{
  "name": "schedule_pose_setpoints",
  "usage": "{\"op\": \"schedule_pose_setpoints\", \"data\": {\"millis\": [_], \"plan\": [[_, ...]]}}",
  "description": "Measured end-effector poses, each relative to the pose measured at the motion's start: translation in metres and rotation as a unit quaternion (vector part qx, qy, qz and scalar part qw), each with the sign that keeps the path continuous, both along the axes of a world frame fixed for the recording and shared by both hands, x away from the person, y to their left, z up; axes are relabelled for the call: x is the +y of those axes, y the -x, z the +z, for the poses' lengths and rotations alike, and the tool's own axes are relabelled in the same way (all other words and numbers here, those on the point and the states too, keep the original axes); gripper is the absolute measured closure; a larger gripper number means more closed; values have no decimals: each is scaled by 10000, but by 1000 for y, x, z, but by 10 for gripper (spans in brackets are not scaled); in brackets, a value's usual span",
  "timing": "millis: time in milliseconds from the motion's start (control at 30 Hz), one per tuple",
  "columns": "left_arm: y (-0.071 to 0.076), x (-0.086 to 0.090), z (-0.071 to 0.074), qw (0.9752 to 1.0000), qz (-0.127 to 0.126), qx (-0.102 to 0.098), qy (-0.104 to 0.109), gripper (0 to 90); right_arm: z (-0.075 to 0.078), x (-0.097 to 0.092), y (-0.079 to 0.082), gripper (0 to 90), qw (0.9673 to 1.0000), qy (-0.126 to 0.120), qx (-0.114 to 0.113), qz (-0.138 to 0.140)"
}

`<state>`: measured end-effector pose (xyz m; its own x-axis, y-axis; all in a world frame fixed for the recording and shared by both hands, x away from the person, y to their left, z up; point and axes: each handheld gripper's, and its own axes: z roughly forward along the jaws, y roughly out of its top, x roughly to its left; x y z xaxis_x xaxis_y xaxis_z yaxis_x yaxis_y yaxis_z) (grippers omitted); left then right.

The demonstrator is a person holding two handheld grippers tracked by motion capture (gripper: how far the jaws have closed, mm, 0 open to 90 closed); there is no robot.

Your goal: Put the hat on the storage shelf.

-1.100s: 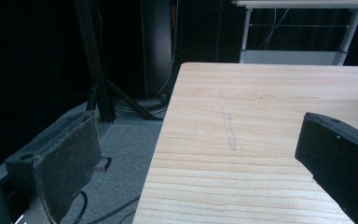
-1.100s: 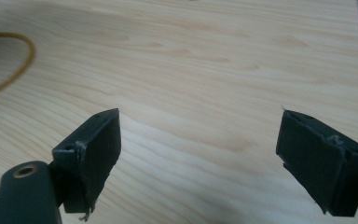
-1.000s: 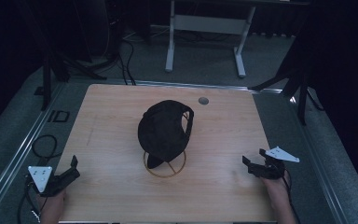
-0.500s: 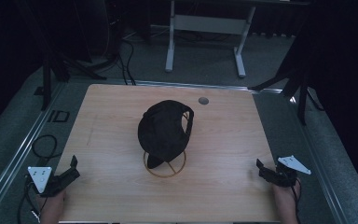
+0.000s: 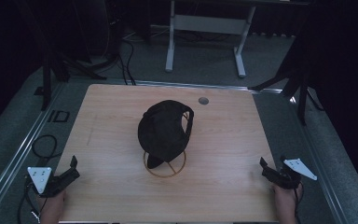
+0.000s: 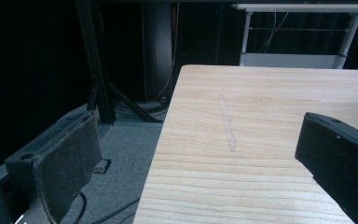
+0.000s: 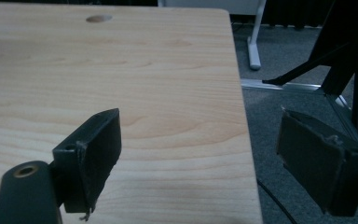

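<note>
Black cap [image 5: 164, 130] on wire stand [image 5: 164, 164]

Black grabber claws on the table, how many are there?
2. The black left gripper sits at the near left corner of the light wooden table; the black right gripper sits at the near right edge. Both are open and empty.

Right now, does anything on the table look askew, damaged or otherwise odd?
Mostly tidy. The black cap sits tilted on a round gold wire stand. A faint pale scuff line marks the wooden table near its left edge. Both grippers are open and hold nothing.
</note>
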<state>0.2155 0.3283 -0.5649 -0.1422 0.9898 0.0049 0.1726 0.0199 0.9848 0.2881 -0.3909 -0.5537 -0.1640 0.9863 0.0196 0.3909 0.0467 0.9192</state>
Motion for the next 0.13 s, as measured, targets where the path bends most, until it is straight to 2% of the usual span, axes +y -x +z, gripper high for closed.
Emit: {"op": "schedule_pose_setpoints", "data": {"millis": [133], "plan": [[0, 0, 0, 10000, 5, -5, 3, 6, 0, 0, 0, 141, 10000, 43, 7, 49]]}}
